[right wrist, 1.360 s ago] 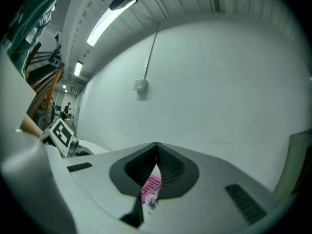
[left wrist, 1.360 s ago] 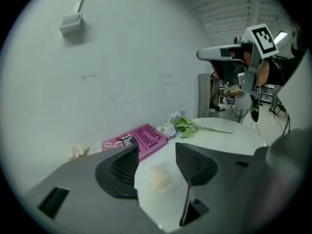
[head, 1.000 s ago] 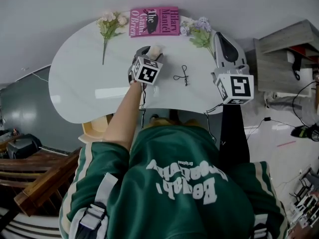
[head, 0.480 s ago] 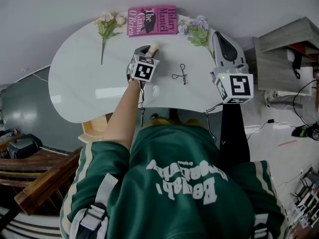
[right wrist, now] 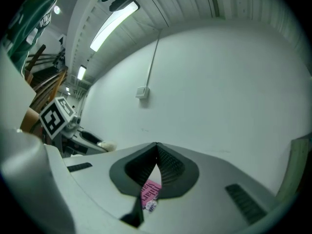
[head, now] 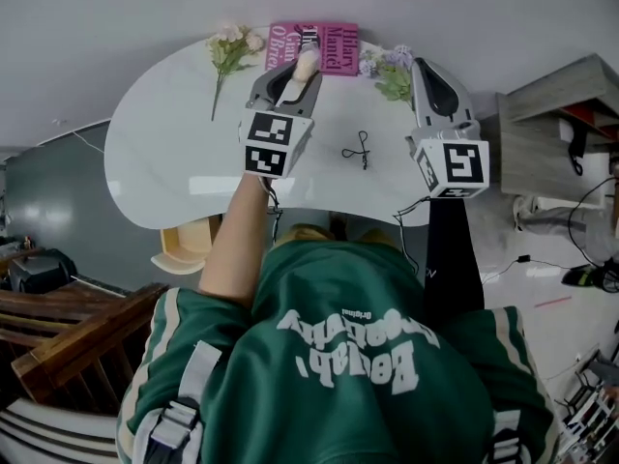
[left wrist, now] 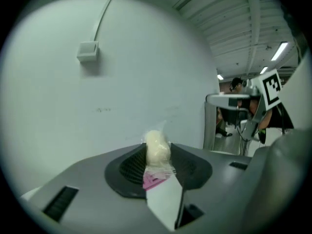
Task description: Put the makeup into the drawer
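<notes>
The makeup is a cream egg-shaped sponge (left wrist: pixel 157 147) in a clear wrapper with a pink tag. My left gripper (left wrist: pixel 157 155) is shut on it and holds it in the air in front of the pale wall. In the head view the left gripper (head: pixel 300 69) hangs above the back of the white table (head: pixel 164 162), the sponge (head: pixel 307 63) sticking out past its tips. At the table's right my right gripper (head: pixel 424 68) is shut and holds nothing; in the right gripper view its tips (right wrist: pixel 156 146) meet. No drawer is in view.
A pink book (head: pixel 332 46) lies at the table's back edge between two flower sprigs (head: pixel 230 46) (head: pixel 389 73). A small black wire piece (head: pixel 359 150) lies mid-table. A yellow seat (head: pixel 184 249) sits under the left edge and grey shelving (head: pixel 551 114) stands at the right.
My left gripper has closed on the cream sponge and lifted it off the table, up toward the book. The right gripper has hardly moved.
</notes>
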### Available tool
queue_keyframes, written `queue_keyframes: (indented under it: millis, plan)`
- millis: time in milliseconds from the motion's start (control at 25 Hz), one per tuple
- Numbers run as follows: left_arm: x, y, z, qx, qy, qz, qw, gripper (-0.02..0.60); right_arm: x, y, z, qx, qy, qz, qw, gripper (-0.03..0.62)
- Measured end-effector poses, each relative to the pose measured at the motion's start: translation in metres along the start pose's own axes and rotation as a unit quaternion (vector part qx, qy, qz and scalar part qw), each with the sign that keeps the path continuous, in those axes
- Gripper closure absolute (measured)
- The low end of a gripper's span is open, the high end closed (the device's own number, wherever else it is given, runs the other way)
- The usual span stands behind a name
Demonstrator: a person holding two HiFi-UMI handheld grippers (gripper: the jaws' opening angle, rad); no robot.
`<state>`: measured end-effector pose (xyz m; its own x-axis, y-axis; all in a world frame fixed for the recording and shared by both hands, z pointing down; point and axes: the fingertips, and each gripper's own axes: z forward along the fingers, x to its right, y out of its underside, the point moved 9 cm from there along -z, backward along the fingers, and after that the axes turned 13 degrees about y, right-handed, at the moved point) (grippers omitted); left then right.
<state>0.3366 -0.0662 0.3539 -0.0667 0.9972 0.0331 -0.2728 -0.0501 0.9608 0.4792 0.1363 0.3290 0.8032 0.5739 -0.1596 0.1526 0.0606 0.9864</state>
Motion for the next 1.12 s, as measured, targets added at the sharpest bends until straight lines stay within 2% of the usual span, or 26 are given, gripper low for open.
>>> queue_keyframes:
  millis: [120,200,320,640,880,1120]
  plan:
    - [0.007,-0.045,-0.025,0.071,-0.01,0.029,0.997,0.43,-0.005,-0.011,0.0,0.018,-0.006,-0.003,1.0,0.585]
    - [0.01,-0.059,-0.038,0.096,-0.016,0.037,0.9945,0.43,-0.009,-0.016,-0.001,0.025,-0.011,-0.002,1.0,0.585]
    - [0.012,-0.058,-0.05,0.098,-0.017,0.027,0.9946,0.43,-0.016,-0.017,-0.001,0.026,-0.022,-0.001,0.999,0.585]
    - [-0.008,-0.051,-0.11,0.104,-0.079,0.031,0.991,0.43,-0.068,-0.026,0.023,0.035,-0.083,0.02,0.996,0.585]
    - [-0.034,-0.031,-0.189,0.091,-0.158,0.029,0.9829,0.428,-0.154,-0.041,0.044,0.047,-0.157,0.014,0.986,0.585]
    - [-0.054,-0.01,-0.282,0.089,-0.241,0.022,0.9661,0.428,-0.255,-0.062,0.048,0.06,-0.246,0.007,0.967,0.585]
